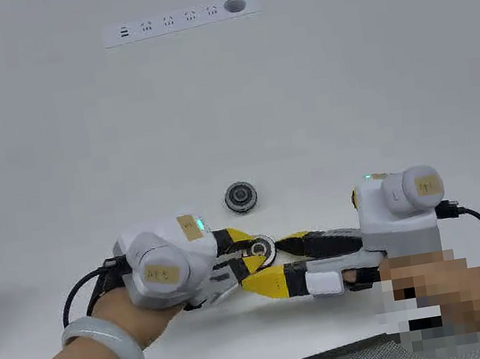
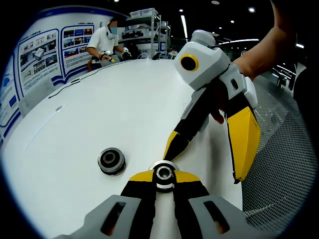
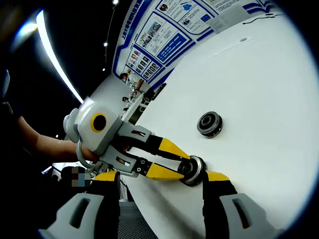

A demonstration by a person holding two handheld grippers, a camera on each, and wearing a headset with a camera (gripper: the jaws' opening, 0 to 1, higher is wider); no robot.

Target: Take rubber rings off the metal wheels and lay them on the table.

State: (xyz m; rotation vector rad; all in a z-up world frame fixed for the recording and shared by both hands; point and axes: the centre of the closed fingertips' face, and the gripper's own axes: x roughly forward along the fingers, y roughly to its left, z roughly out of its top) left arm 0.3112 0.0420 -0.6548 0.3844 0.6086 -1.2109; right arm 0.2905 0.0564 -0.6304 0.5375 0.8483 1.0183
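**Left tongs hold a wheel, right tongs open around it**

White table (image 1: 343, 83), bare and glossy. A white power strip (image 1: 181, 17) lies at the far edge. In the gripper views the room is dim, with ceiling strip lights, blue-and-white display boards (image 2: 37, 55) on the wall and shelving behind. A person in a white shirt (image 2: 102, 42) is at the far end of the table. Grey mesh flooring (image 2: 279, 164) sits beside the table edge.

The left gripper (image 2: 163, 180) is clamped on a metal wheel (image 3: 193, 170) at its jaw tips, just above the near part of the table. This wheel has a silver hub and a dark band around it; can't tell if that band is the rubber ring. The right gripper (image 2: 204, 164) has its jaws spread wide, with one yellow tip just beside the held wheel.

A second wheel (image 1: 241, 196) lies flat on the table, near the held one but apart from it. It has a black outer ring and a metal centre.
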